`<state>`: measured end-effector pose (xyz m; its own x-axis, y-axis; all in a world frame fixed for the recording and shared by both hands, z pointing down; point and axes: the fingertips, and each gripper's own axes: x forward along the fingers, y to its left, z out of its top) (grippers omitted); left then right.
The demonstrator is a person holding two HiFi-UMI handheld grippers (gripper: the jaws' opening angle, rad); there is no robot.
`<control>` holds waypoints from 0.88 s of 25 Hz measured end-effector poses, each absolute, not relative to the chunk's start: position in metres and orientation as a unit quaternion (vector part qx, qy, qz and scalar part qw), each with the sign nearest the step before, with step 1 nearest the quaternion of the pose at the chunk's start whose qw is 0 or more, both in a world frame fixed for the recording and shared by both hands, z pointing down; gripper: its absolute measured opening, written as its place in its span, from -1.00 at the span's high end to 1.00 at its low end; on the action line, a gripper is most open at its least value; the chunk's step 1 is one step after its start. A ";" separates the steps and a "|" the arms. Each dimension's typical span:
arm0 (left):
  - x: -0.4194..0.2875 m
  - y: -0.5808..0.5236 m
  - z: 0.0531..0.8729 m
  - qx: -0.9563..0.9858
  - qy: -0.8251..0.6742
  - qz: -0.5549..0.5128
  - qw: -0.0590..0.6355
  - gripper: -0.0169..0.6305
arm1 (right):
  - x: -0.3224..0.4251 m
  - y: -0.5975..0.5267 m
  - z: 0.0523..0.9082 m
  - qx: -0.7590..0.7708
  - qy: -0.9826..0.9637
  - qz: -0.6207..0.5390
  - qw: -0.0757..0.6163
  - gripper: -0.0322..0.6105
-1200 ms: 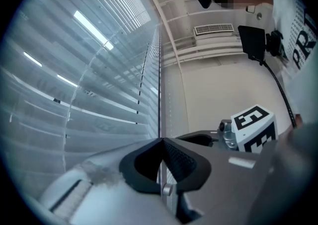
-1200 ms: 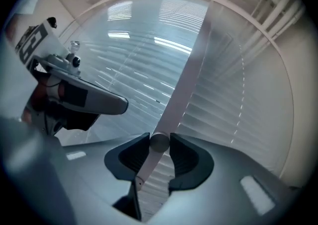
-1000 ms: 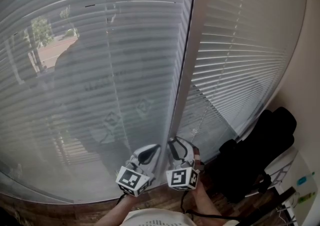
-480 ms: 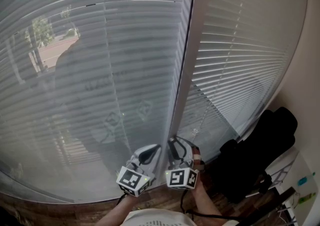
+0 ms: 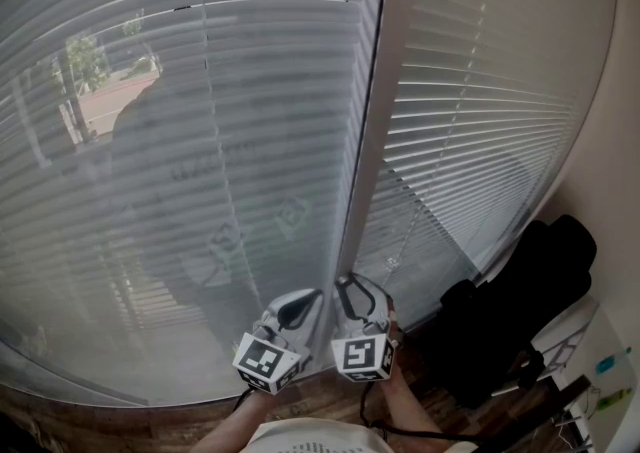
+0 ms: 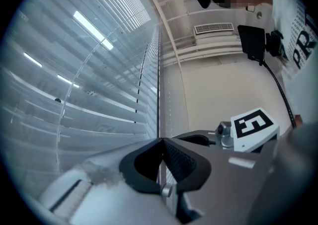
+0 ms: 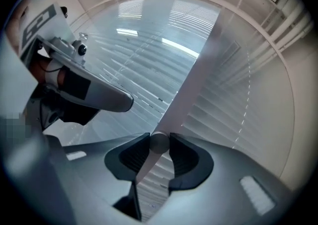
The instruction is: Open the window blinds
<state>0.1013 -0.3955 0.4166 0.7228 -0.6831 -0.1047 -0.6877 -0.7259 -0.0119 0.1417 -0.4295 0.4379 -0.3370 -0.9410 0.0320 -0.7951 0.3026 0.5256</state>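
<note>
Two white slatted blinds cover the window, a left blind (image 5: pixel 180 141) and a right blind (image 5: pixel 480 121); the left one's slats stand partly turned, with trees showing through. A pale tilt wand (image 7: pixel 191 77) hangs between them and reaches down into my right gripper (image 7: pixel 159 143), which is shut on its rounded lower end. In the head view that right gripper (image 5: pixel 352 291) sits at the foot of the pale upright bar (image 5: pixel 365 141). Close beside it on the left is my left gripper (image 5: pixel 305 303), whose fingertips meet in its own view (image 6: pixel 162 140), shut with nothing between them.
A thin beaded cord (image 5: pixel 405 236) hangs in front of the right blind. A black chair (image 5: pixel 520 301) stands at the lower right by the wall. A dark wooden ledge (image 5: pixel 120 426) runs along the window's foot. A person's reflection shows in the left pane.
The right gripper has rolled slightly about its own axis while shut on the wand; its marker cube shows a little turned. Both hands stay in the same place.
</note>
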 end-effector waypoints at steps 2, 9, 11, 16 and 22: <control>0.101 -0.396 0.416 -0.926 0.374 0.044 0.024 0.97 | 0.143 -0.430 0.438 0.553 -0.795 -0.194 0.155 0.48; 0.104 -0.396 0.413 -0.928 0.369 0.049 0.031 0.97 | 0.147 -0.432 0.439 0.557 -0.818 -0.109 0.094 0.48; 0.104 -0.396 0.412 -0.927 0.372 0.045 0.029 0.97 | 0.148 -0.432 0.440 0.557 -0.822 -0.085 0.078 0.48; 0.106 -0.395 0.413 -0.930 0.364 0.047 0.028 0.97 | 0.150 -0.433 0.440 0.561 -0.826 -0.045 0.046 0.48; 0.107 -0.393 0.410 -0.931 0.360 0.050 0.032 0.97 | 0.153 -0.434 0.442 0.562 -0.827 0.003 0.012 0.48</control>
<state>0.1075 -0.3928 0.4103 0.7358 -0.6672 -0.1160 -0.6736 -0.7387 -0.0238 0.1529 -0.4337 0.4424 -0.3677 -0.9296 0.0229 -0.9298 0.3680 0.0073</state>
